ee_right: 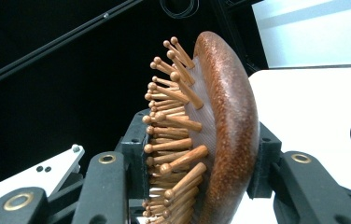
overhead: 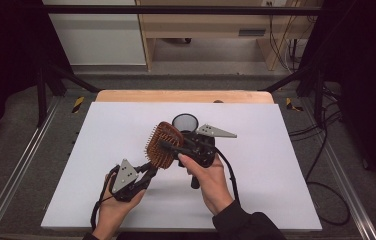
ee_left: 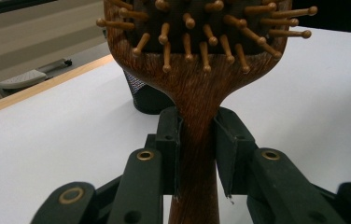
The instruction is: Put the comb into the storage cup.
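The left gripper (overhead: 147, 175) clamps the handle of the brown wooden paddle hairbrush with wooden pins (overhead: 163, 145), held above the white table (overhead: 276, 175). The right gripper (overhead: 173, 146) grips its head across pins and back; pins could slip, twisting it. Beyond stands a black mesh cup (overhead: 185, 122).

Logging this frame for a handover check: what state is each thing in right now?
Wooden hairbrush: lifted off the table, held at both ends.
Left gripper: shut on the brush handle.
Right gripper: shut across the brush head, bristles to back.
Black mesh cup: upright on the white table, open top, behind the brush.
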The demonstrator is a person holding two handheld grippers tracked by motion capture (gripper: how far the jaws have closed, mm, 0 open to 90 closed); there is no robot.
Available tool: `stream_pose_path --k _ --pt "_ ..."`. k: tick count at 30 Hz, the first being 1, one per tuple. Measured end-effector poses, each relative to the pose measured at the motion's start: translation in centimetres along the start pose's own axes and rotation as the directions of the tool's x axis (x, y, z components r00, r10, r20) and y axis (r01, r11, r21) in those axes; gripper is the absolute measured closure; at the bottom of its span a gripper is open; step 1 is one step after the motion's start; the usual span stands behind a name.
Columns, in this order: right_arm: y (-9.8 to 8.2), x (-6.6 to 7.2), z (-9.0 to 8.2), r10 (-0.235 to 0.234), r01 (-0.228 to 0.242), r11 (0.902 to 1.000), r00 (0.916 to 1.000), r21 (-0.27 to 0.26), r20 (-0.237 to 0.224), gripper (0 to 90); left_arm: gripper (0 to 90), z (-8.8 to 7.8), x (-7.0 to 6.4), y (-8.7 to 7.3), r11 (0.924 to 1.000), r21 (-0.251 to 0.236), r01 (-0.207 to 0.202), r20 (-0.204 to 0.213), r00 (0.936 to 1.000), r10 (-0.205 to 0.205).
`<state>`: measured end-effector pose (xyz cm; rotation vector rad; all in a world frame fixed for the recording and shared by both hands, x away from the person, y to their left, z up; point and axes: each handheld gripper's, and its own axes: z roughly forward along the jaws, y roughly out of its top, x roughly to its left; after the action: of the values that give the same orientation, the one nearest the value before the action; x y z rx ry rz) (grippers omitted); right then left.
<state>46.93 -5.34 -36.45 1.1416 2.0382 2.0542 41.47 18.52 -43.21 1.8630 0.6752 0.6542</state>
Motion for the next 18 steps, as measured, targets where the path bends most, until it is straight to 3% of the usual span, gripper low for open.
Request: stream_pose_path --k 5,13,18 --pt "0.3 -0.3 -0.2 0.012 -0.012 0.9999 0.9999 -0.004 0.005 53.6 69.1 0.0 -0.1 0.0 0.9997 -0.021 0.011 -0.011 0.9999 -0.011" --pt "1.6 -2.2 -1.8 0.024 -0.022 0.9992 0.9976 -0.034 0.065 53.2 45.7 -0.7 0.4 -0.1 0.9961 -0.069 0.054 -0.047 0.9972 -0.058" --pt "2.7 -3.7 -3.3 0.042 -0.036 0.9977 0.9937 -0.057 0.104 53.0 31.0 -1.3 1.1 -0.3 0.9922 -0.093 0.082 -0.095 0.9913 -0.091"
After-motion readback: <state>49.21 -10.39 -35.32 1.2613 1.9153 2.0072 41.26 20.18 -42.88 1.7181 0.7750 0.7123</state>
